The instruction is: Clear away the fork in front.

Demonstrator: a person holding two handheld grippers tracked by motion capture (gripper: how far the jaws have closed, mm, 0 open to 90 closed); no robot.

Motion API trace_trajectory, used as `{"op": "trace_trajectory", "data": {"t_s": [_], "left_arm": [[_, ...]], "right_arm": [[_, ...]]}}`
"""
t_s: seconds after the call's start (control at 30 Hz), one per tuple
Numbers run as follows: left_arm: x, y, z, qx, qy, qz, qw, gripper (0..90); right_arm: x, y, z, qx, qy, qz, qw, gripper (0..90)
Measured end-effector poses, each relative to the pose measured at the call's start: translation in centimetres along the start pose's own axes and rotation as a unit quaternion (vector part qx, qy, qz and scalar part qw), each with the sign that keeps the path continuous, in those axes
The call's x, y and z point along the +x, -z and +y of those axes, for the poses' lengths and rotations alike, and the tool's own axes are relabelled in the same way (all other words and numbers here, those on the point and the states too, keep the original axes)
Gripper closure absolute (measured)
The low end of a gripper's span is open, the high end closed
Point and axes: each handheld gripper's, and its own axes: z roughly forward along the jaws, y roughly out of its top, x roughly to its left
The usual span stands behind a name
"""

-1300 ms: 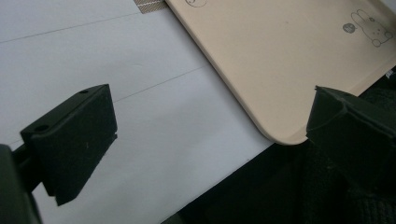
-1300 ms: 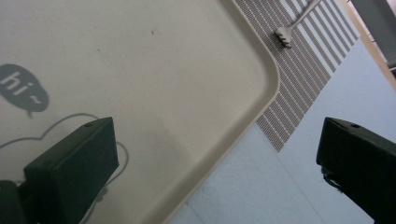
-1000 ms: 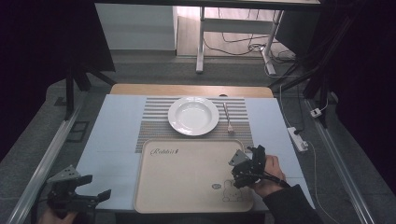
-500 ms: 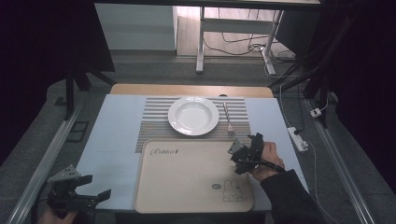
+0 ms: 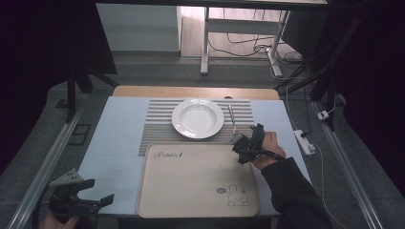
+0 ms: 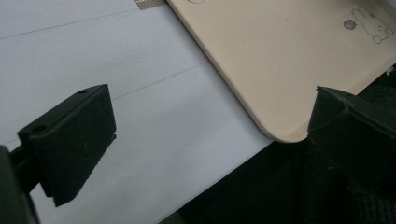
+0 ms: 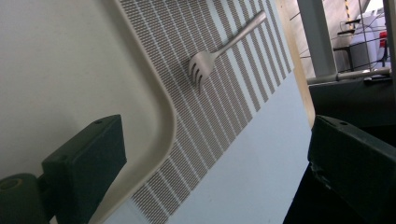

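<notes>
A white plate (image 5: 197, 118) sits on a striped placemat (image 5: 157, 129), with a metal fork (image 5: 232, 120) just to its right. In the right gripper view the fork (image 7: 219, 49) lies tines toward me, beyond the corner of the beige tray (image 7: 163, 107). My right gripper (image 5: 240, 145) hovers open over the tray's far right corner, a short way short of the fork, and its jaws (image 7: 219, 154) hold nothing. My left gripper (image 5: 101, 191) stands open at the table's near left corner. Its jaws (image 6: 210, 126) are wide apart and empty, beside the tray (image 6: 280, 56).
The beige tray (image 5: 198, 179) with a rabbit drawing fills the near middle of the pale table (image 5: 114, 143). A white power strip (image 5: 305, 141) lies on the floor to the right. Table legs and cables stand beyond the far edge.
My right gripper has moved away from me along the tray's right edge, toward the fork. The left gripper has stayed put.
</notes>
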Motion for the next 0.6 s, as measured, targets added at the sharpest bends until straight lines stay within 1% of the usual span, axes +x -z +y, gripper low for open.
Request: {"op": "trace_trajectory", "data": {"t_s": [0.1, 0.17, 0.2, 0.23, 0.27, 0.3, 0.37, 0.4, 0.43, 0.5, 0.53, 0.57, 0.6], "left_arm": [[0.0, 0.0, 0.0, 0.001, 0.0, 0.0, 1.0, 1.2], [0.0, 0.0, 0.0, 0.001, 0.0, 0.0, 1.0, 1.2], [0.0, 0.0, 0.0, 0.001, 0.0, 0.0, 1.0, 1.2], [0.0, 0.0, 0.0, 0.001, -0.001, 0.0, 1.0, 1.2], [0.0, 0.0, 0.0, 0.001, 0.0, 0.0, 1.0, 1.1], [0.0, 0.0, 0.0, 0.001, 0.0, 0.0, 1.0, 1.2], [0.0, 0.0, 0.0, 0.001, 0.0, 0.0, 1.0, 1.2], [0.0, 0.0, 0.0, 0.001, -0.001, 0.0, 1.0, 1.2], [0.0, 0.0, 0.0, 0.001, -0.001, 0.0, 1.0, 1.2], [0.0, 0.0, 0.0, 0.002, -0.001, 0.0, 1.0, 1.2], [0.0, 0.0, 0.0, 0.002, -0.001, 0.0, 1.0, 1.2], [0.0, 0.0, 0.0, 0.002, -0.001, 0.0, 1.0, 1.2], [0.0, 0.0, 0.0, 0.001, -0.001, 0.0, 1.0, 1.3]], "right_arm": [[-0.2, -0.5, 0.3, 0.002, 0.003, -0.004, 1.0, 5.2], [-0.6, -1.2, 0.8, 0.005, 0.009, -0.008, 0.9999, 5.5], [-0.6, -1.2, 0.8, 0.005, 0.009, -0.008, 0.9999, 5.5], [-0.7, -1.7, 1.1, 0.01, 0.012, -0.009, 0.9998, 5.5], [-0.8, -2.0, 1.3, 0.011, 0.013, -0.008, 0.9998, 5.5], [-0.9, -2.3, 1.4, 0.01, 0.014, -0.001, 0.9999, 5.5], [-1.0, -2.6, 1.5, 0.012, 0.015, -0.004, 0.9998, 5.5], [-1.1, -3.0, 1.7, 0.016, 0.019, -0.013, 0.9996, 5.6], [-1.3, -3.3, 1.8, 0.013, 0.02, -0.006, 0.9997, 5.8], [-1.4, -3.8, 2.0, 0.012, 0.02, -0.004, 0.9997, 6.0], [-1.5, -4.0, 2.0, 0.013, 0.023, -0.013, 0.9996, 6.4], [-1.5, -4.0, 2.0, 0.013, 0.023, -0.013, 0.9996, 6.4], [-1.6, -4.5, 2.2, 0.014, 0.031, -0.006, 0.9994, 6.9]]}}
